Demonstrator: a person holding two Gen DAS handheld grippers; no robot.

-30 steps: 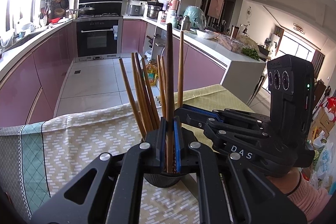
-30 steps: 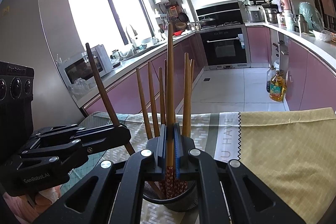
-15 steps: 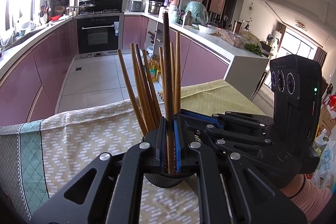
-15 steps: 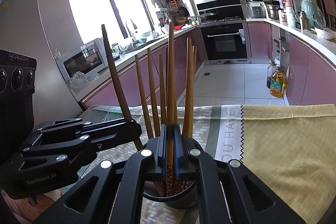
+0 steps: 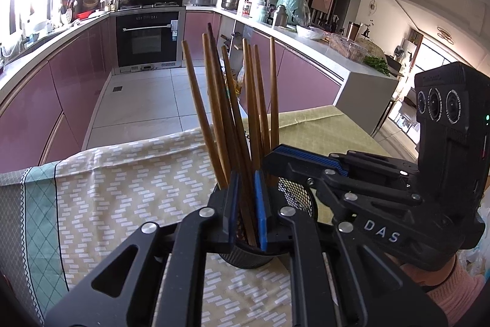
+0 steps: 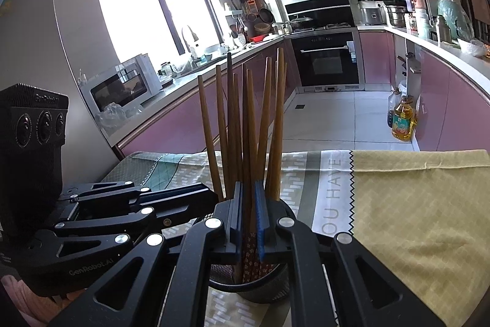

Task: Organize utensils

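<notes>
Here chopsticks (image 5: 242,125) stand between both slightly parted tongs (image 5: 245,204).

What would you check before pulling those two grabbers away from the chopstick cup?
1. Left gripper jaws apart: ok.
2. Right gripper jaws apart: ok.
3. Chopsticks standing inside the mesh holder: ok.
4. Mesh holder upright on the tablecloth: ok.
5. Pads clear of the chopsticks: cannot tell; some rise between the pads in both views.
</notes>
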